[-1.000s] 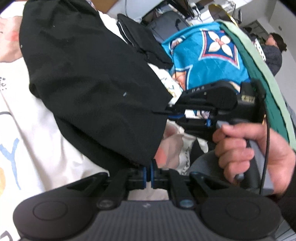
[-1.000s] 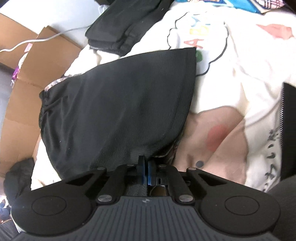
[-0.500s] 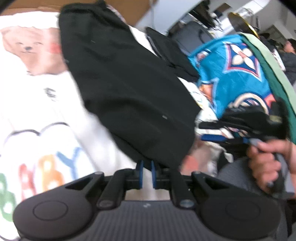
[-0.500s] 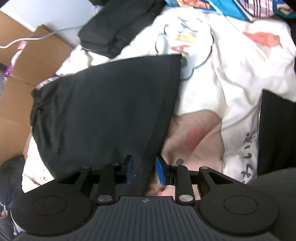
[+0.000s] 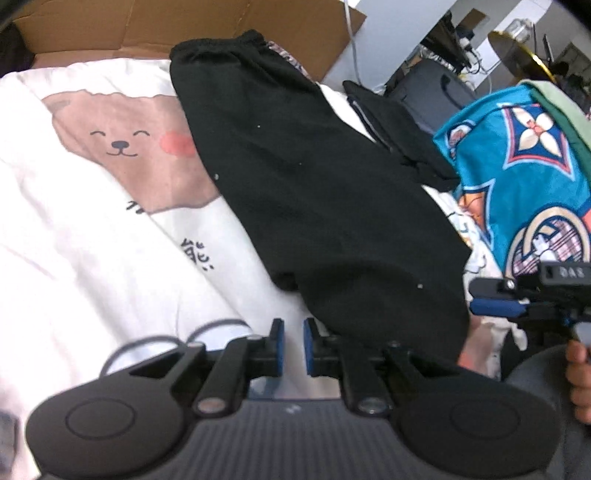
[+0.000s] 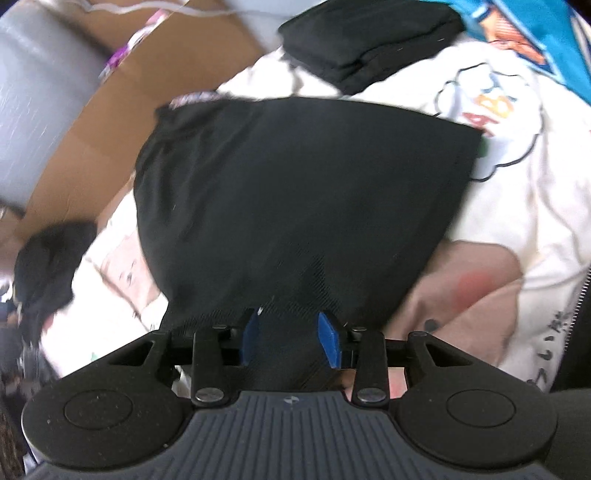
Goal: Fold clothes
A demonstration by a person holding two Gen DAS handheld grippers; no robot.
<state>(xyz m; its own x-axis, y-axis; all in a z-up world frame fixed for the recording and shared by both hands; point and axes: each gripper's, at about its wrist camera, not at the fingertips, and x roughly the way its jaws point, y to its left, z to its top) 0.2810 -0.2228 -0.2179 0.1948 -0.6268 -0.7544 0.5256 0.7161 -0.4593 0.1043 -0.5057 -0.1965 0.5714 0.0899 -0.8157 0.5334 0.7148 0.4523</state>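
A black garment (image 5: 325, 206) lies folded on a white sheet with a bear print (image 5: 122, 147), its elastic waistband at the far end. My left gripper (image 5: 293, 347) is open by a narrow gap just off the garment's near left edge, with only white sheet between its blue pads. In the right wrist view the same black garment (image 6: 295, 192) spreads out ahead. My right gripper (image 6: 288, 336) is open wide, and the garment's near edge lies loose between its fingers. The right gripper (image 5: 480, 296) also shows in the left wrist view, held by a hand (image 5: 580, 373).
A stack of folded black clothes (image 5: 399, 136) (image 6: 369, 40) sits beyond the garment. A blue patterned blanket (image 5: 524, 177) lies to the right. Brown cardboard (image 5: 147, 29) (image 6: 110, 122) borders the far side of the sheet. A dark bundle (image 6: 48, 251) lies at the left.
Both grippers were shut on the black garment's near edge and have let go. The left one has drawn off to the left onto the sheet. The right one has opened wide.
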